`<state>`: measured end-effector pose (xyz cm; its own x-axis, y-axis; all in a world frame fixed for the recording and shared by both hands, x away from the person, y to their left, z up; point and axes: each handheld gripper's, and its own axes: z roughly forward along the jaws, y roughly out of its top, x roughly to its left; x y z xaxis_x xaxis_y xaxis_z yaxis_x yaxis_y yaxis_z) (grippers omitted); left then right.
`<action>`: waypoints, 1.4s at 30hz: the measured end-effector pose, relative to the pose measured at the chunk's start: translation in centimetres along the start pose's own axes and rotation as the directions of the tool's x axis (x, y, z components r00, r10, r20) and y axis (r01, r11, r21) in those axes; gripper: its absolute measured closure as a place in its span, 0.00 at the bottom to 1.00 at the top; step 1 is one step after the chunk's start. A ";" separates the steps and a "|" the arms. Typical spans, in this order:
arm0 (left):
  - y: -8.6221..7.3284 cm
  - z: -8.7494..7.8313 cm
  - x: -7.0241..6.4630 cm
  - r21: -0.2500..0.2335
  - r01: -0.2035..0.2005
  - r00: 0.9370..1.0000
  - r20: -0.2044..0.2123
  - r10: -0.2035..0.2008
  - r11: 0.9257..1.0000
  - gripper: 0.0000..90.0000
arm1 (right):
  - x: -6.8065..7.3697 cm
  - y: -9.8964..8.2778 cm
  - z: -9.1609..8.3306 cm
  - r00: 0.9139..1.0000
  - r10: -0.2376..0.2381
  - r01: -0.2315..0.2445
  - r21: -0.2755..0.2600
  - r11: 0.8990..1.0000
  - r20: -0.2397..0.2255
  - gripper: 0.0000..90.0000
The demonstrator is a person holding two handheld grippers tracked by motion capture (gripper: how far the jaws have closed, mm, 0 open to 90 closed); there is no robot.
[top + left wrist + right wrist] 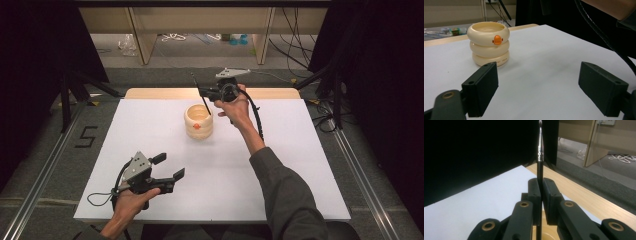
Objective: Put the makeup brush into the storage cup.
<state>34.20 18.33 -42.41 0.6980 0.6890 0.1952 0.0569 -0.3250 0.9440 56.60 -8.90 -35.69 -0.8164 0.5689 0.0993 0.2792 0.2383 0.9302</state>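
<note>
At the upper middle of the high view we see the right gripper (207,93) held above the far part of the white bench (280,165), its jaws clamped on a thin black brush (201,93). The brush slants down from upper left toward the cream ringed holder (198,121), and its lower end sits at or just inside the holder's mouth; we cannot tell whether it touches the rim. In the right gripper view the jaws (541,195) stand almost together with the brush (539,167) pinched between them; its silver ferrule and pointed tip rise toward the top centre of the frame, and a sliver of the holder's cream rim (549,235) shows at the bottom edge.

At the lower left of the high view the left gripper (170,167) rests low over the bench with its jaws wide apart and nothing between them. In the left gripper view the holder (488,43) stands upright in the upper left, three stacked rings with an orange mark on the front.
</note>
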 end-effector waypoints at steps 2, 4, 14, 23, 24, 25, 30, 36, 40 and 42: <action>0.0 0.0 0.0 0.000 0.000 1.000 0.000 0.000 1.000 0.17 | 0.2 0.3 0.2 1.000 0.000 0.000 -0.001 1.000 0.001 0.95; 0.0 0.0 0.0 -0.001 0.001 1.000 0.001 -0.001 1.000 0.17 | 0.2 0.5 0.4 1.000 -0.008 0.008 -0.005 1.000 0.005 0.95; 0.0 0.0 -0.1 -0.001 -0.003 1.000 0.005 0.003 1.000 0.17 | -0.2 0.0 1.6 1.000 0.015 -0.015 -0.010 1.000 0.000 0.95; 0.0 0.0 0.0 -0.001 -0.004 1.000 0.004 0.004 1.000 0.17 | -0.2 0.7 2.2 1.000 0.001 -0.001 -0.006 1.000 0.001 0.95; 0.0 0.0 0.0 -0.001 -0.003 1.000 0.004 0.003 1.000 0.17 | -0.2 0.7 2.2 1.000 0.001 -0.001 -0.006 1.000 0.001 0.95; 0.0 0.0 0.0 -0.001 -0.003 1.000 0.004 0.003 1.000 0.17 | -0.1 0.9 2.2 1.000 0.009 -0.009 0.000 1.000 0.001 0.95; 0.0 0.0 -0.1 -0.001 -0.003 1.000 0.005 0.003 1.000 0.17 | -0.3 0.8 2.6 1.000 0.008 -0.008 -0.003 1.000 0.008 0.95; 0.0 0.0 0.0 0.000 -0.003 1.000 0.004 0.003 1.000 0.17 | -0.6 0.4 3.0 1.000 0.017 -0.017 0.003 1.000 0.013 0.95; 0.0 0.0 0.0 -0.001 -0.002 1.000 0.004 0.002 1.000 0.17 | -0.5 0.2 3.4 1.000 0.011 -0.011 0.007 1.000 0.015 0.95; 0.0 -0.1 0.0 -0.002 -0.002 1.000 0.003 0.002 1.000 0.17 | -0.5 0.1 3.5 1.000 0.014 -0.014 0.008 1.000 0.017 0.95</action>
<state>34.14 18.34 -42.41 0.7006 0.6861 0.1962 0.0540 -0.3252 0.9441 58.83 -6.37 -36.89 -0.8038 0.5852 0.1065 0.2949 0.2365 0.9258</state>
